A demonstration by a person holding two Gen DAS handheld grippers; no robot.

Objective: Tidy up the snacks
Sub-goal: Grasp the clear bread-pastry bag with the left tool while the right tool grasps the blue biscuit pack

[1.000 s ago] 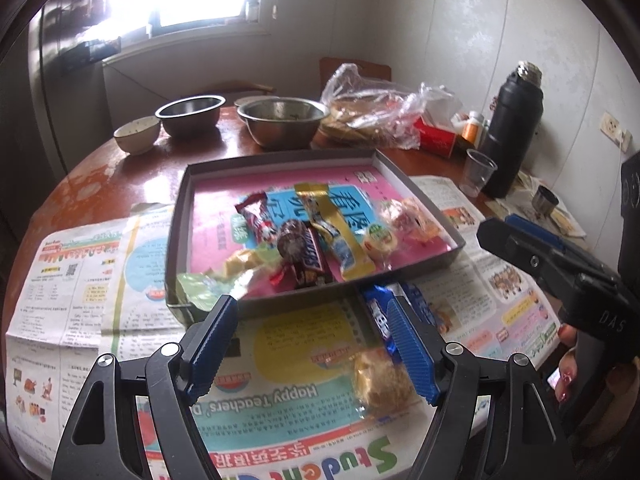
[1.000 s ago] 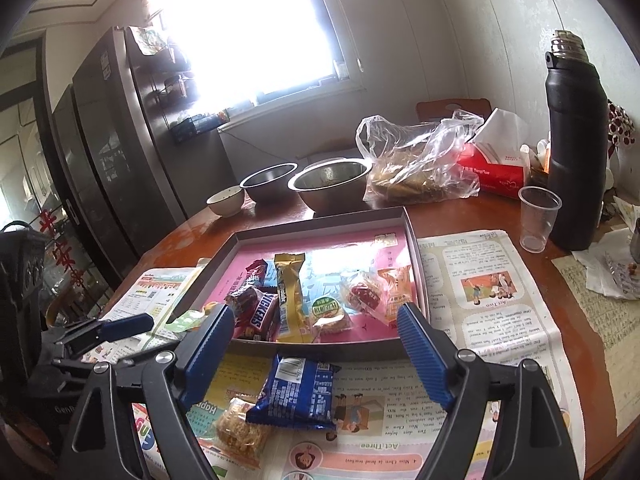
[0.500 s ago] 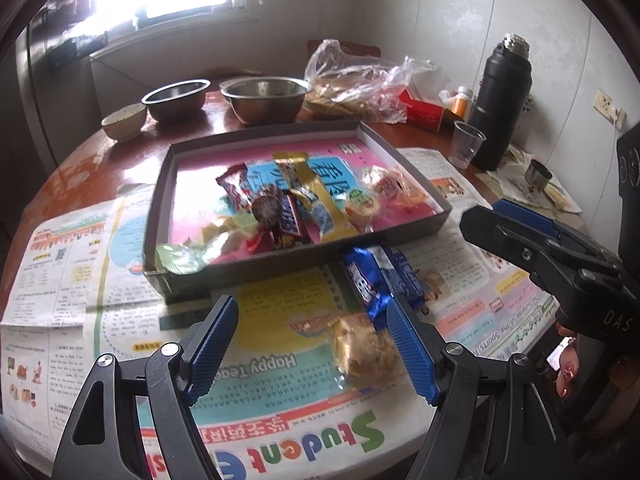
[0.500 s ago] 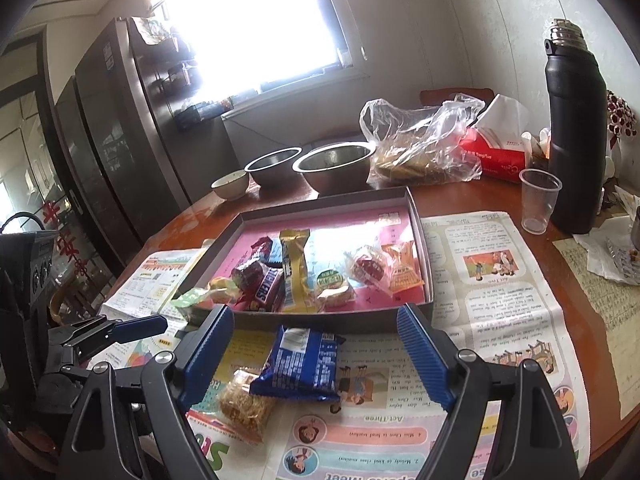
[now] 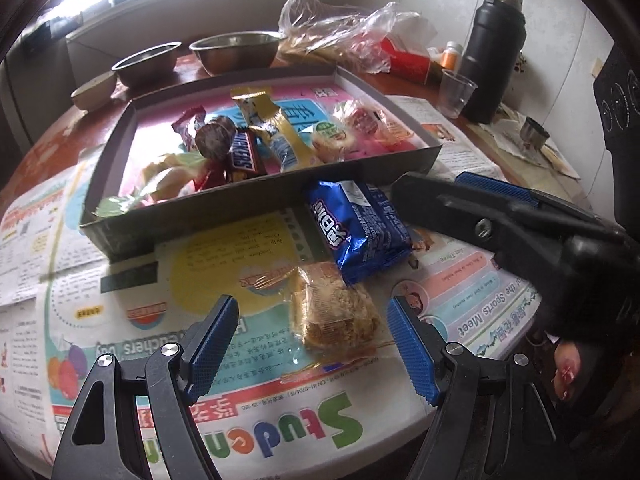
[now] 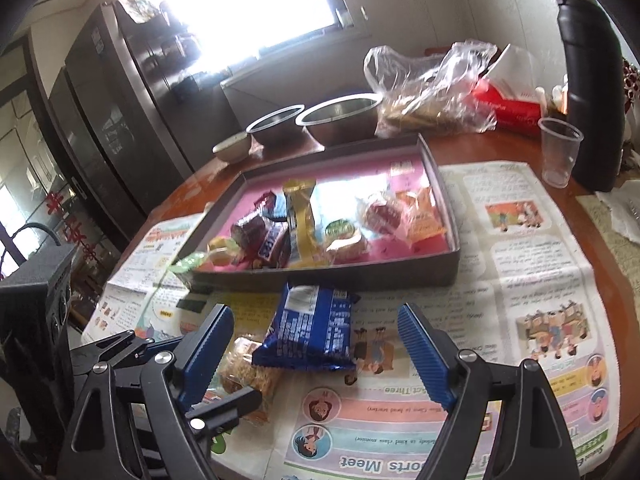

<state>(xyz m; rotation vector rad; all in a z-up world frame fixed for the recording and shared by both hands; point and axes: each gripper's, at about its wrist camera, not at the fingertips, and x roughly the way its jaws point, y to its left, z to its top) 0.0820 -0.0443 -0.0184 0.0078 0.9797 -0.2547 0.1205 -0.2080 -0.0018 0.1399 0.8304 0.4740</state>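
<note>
Newspaper-covered round table point(image 5: 256, 420): both spread, empty grippers, left gripper point(image 5: 310, 344) and right gripper point(image 6: 316, 350), frame light snacks low in frame, a crumbly clear-wrapped golden cake point(image 5: 334, 312) (pinch gently across its sides) and a slippery blue foil biscuit pack point(image 6: 312, 330)

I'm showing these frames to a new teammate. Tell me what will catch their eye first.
The shallow grey box at the table's centre draws the eye: its pink floor is heaped with wrapped snacks, a Snickers bar among them. In front of it, on the newspaper, lie a blue biscuit packet and a clear-wrapped crumbly cake, between the open left gripper and right gripper.
</note>
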